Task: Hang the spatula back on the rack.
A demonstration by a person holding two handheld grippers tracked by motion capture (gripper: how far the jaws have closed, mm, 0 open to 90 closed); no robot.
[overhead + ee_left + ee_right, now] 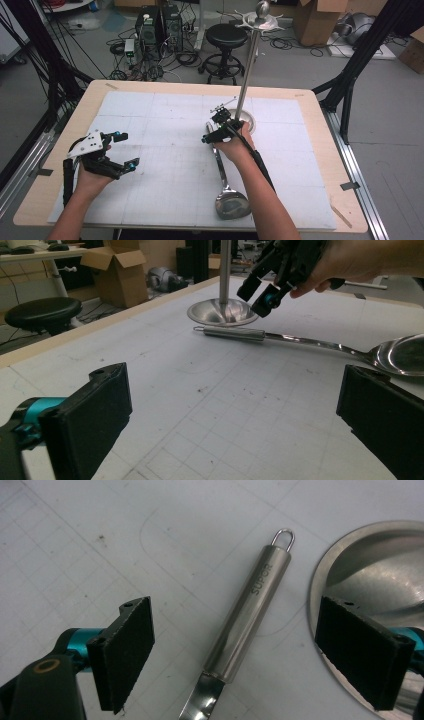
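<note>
Left hand-held gripper (125,150) gaping, right hand-held gripper (235,655) spread wide

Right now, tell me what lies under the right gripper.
Under the open right gripper lies the ladle handle, flat on the mat, beside the stand's base. The gripper hides part of that base.

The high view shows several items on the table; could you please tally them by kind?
Ladle: 1
Utensil stand: 1
Hand-held grippers, left hand-held gripper and right hand-held gripper: 2
Total: 4
</note>
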